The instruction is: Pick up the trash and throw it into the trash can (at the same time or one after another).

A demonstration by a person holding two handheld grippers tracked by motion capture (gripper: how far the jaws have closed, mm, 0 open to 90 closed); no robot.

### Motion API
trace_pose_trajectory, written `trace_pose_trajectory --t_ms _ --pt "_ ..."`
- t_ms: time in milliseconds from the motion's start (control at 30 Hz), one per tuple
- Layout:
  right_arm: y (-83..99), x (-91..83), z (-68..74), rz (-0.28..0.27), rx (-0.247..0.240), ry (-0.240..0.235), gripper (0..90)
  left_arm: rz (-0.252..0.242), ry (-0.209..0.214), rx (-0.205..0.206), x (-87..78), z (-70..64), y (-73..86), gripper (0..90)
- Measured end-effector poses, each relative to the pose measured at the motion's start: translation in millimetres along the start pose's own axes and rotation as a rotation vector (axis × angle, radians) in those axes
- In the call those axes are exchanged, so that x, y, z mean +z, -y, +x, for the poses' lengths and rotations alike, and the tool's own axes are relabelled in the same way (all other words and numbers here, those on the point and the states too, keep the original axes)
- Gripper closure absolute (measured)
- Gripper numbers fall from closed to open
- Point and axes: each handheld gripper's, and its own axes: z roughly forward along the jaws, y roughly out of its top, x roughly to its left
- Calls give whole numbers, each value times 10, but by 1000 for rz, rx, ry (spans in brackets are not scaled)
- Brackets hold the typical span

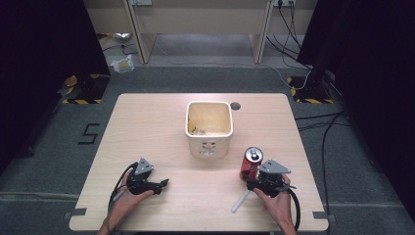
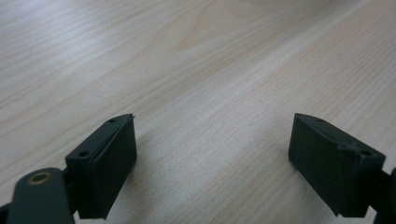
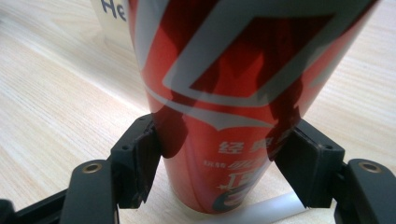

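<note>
A red drink can (image 1: 252, 163) stands upright on the wooden table (image 1: 156, 122), front right of centre. My right gripper (image 1: 250, 179) has its jaws pressed on both sides of the can's lower part; up close the red can (image 3: 233, 84) sits between the two black pads (image 3: 142, 163). My left gripper (image 1: 165, 183) rests at the front left, held by a hand, pointing right. Its jaws (image 2: 212, 158) stand wide apart over bare wood with nothing between them.
A cream square bin (image 1: 209, 147) stands at the table's centre, just behind and left of the can, with bits of debris inside. A white straw-like tube (image 1: 241, 200) lies by the right hand. A dark round hole (image 1: 235, 105) marks the table behind the bin.
</note>
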Motion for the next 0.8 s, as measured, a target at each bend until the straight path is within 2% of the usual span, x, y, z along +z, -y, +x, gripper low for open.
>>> trace_pose_trajectory --t_ms 367,800 --pt "-82 -101 4 -26 9 -5 339 0 0 1 0 0 0 144" --pt "-396 -279 13 -74 -15 0 341 4 1 2 -2 1 -1 144"
